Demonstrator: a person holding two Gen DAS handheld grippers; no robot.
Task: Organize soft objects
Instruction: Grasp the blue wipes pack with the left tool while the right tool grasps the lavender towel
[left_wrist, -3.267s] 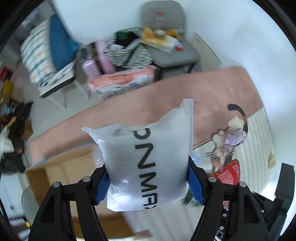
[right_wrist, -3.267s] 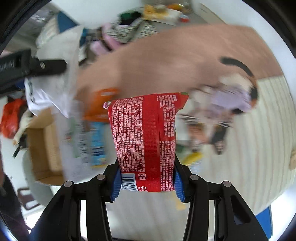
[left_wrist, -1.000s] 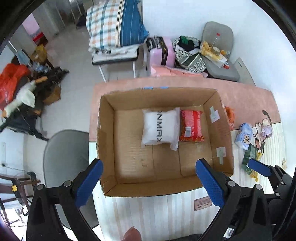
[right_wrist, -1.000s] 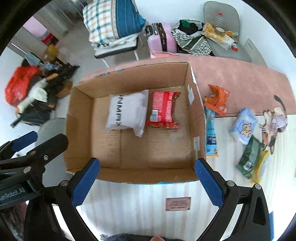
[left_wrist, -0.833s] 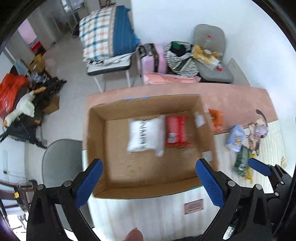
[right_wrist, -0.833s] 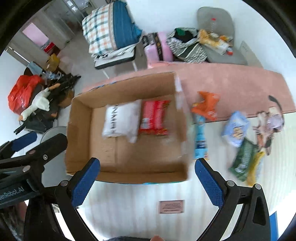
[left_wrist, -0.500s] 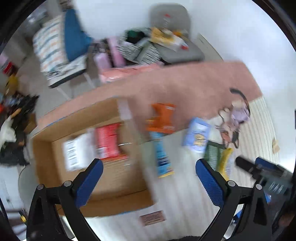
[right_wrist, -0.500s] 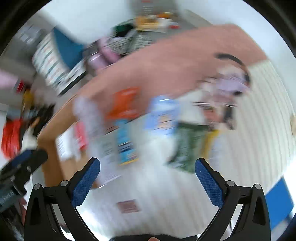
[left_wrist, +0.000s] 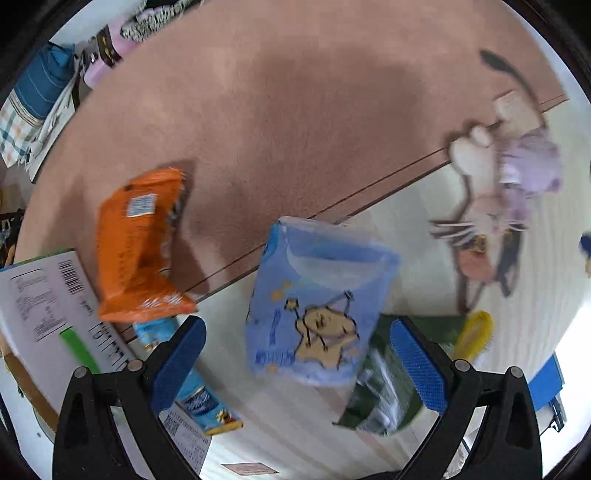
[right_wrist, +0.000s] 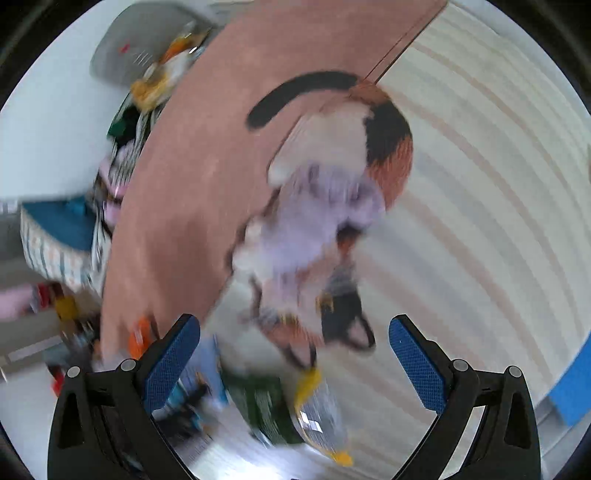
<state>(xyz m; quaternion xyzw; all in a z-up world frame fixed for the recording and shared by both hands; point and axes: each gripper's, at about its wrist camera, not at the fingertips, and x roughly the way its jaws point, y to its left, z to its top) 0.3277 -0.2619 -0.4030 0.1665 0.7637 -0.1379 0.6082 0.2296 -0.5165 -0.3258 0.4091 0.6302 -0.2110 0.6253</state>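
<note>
My left gripper (left_wrist: 297, 360) is open, its jaws wide on either side of a light blue tissue pack with a cartoon bear (left_wrist: 317, 314) lying on the mat. An orange snack bag (left_wrist: 138, 247) lies to its left, a blue bar wrapper (left_wrist: 192, 398) below that, a green packet (left_wrist: 384, 391) and a yellow item (left_wrist: 472, 334) to the right. A purple plush toy (left_wrist: 524, 162) lies at the far right. My right gripper (right_wrist: 295, 360) is open and empty above the plush toy (right_wrist: 321, 225), with the green packet (right_wrist: 266, 410) and a yellow-edged clear packet (right_wrist: 321, 417) between its jaws, blurred.
The cardboard box flap with labels (left_wrist: 48, 295) is at the left edge. The mat is pink at the back (left_wrist: 295, 110) and cream striped in front, with a cat picture (right_wrist: 384, 147). Chairs with clutter (right_wrist: 147, 55) stand beyond the mat.
Both grippers released the white pack and red bag in the box, then swung right and down over the loose packets. The left now frames the blue tissue pack; the right is over the plush toy.
</note>
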